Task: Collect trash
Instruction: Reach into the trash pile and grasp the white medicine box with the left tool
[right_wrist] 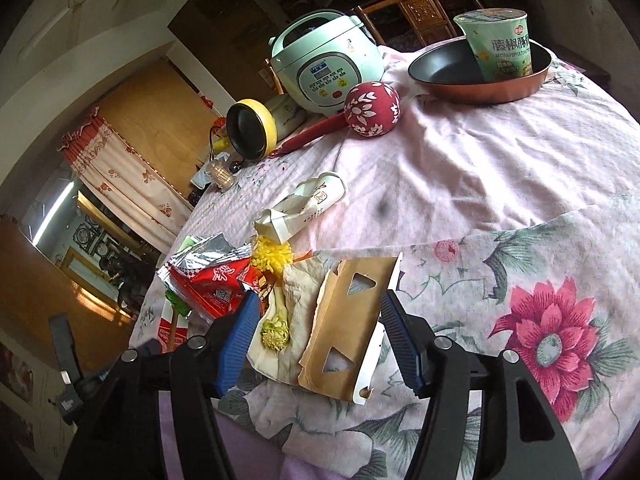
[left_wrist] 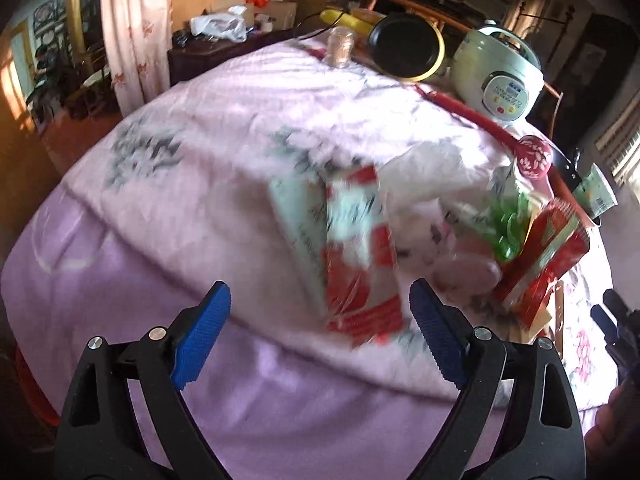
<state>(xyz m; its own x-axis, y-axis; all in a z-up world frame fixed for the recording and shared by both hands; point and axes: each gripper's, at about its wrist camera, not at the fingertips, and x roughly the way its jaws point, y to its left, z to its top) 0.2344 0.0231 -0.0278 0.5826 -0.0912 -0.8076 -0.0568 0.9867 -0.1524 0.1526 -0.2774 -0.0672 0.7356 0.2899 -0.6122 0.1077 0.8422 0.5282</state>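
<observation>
Trash lies on the pink floral tablecloth (right_wrist: 500, 168). In the right wrist view a torn brown cardboard piece (right_wrist: 352, 320) with triangular holes lies between the open fingers of my right gripper (right_wrist: 316, 312), beside a crumpled napkin with a yellow flower stalk (right_wrist: 276, 320), a red snack wrapper (right_wrist: 216, 284) and a crushed paper cup (right_wrist: 312, 204). In the blurred left wrist view my left gripper (left_wrist: 320, 300) is open and empty, just short of a red-and-white wrapper (left_wrist: 360, 256). More red and green wrappers (left_wrist: 536, 256) lie to its right.
A pale green rice cooker (right_wrist: 324, 64), a red maraca-like rattle (right_wrist: 370, 108), a yellow-rimmed black pot (right_wrist: 252, 128) and a copper pan (right_wrist: 480, 76) holding a noodle cup (right_wrist: 500, 40) stand at the table's far side. A curtain (left_wrist: 132, 28) hangs beyond.
</observation>
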